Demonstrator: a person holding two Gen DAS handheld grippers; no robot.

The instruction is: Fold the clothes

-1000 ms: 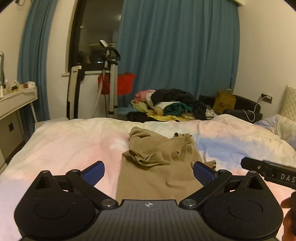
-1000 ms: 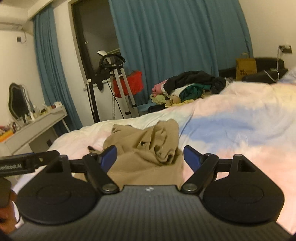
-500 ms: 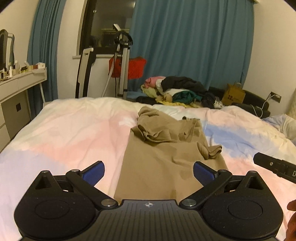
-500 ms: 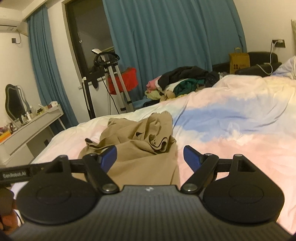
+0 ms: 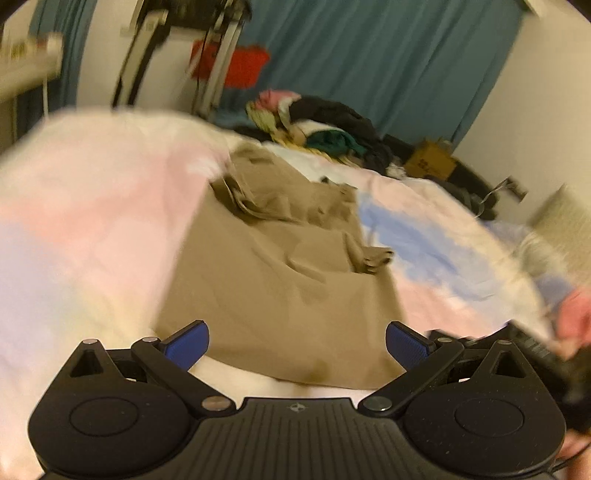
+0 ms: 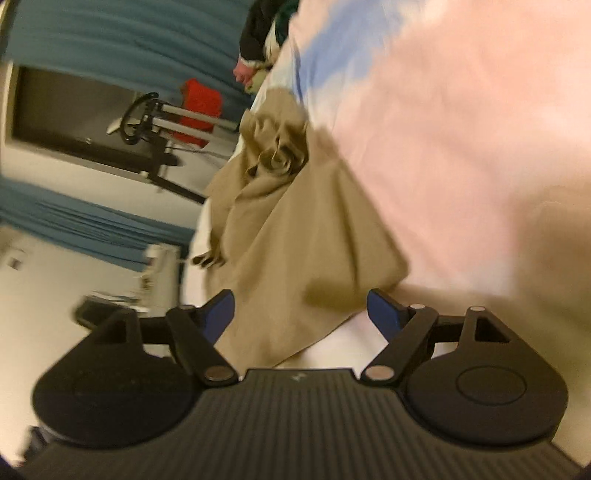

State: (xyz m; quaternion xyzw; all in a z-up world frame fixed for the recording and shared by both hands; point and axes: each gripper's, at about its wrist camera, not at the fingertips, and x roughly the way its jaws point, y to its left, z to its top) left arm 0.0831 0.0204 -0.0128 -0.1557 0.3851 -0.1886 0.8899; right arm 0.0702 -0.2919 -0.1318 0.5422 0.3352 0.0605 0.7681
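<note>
Tan garment (image 5: 280,280) spread on the bed (image 5: 92,206), left claw (image 5: 297,343) wide open and empty, right claw (image 6: 301,314) just narrowing, still open, gripping nothing

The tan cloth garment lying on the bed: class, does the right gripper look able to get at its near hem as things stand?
Probably yes. The right gripper stands open with its jaws just narrowing, the tan cloth garment's near hem lies just ahead between the blue fingers, and nothing covers it on the pastel bedspread.

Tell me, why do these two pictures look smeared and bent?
Left wrist view: motion blur smears the bed and tan garment; the fisheye lens curves the edges. Right wrist view: the room appears tipped sideways, the curtain streaked; warm, dim light throughout.
</note>
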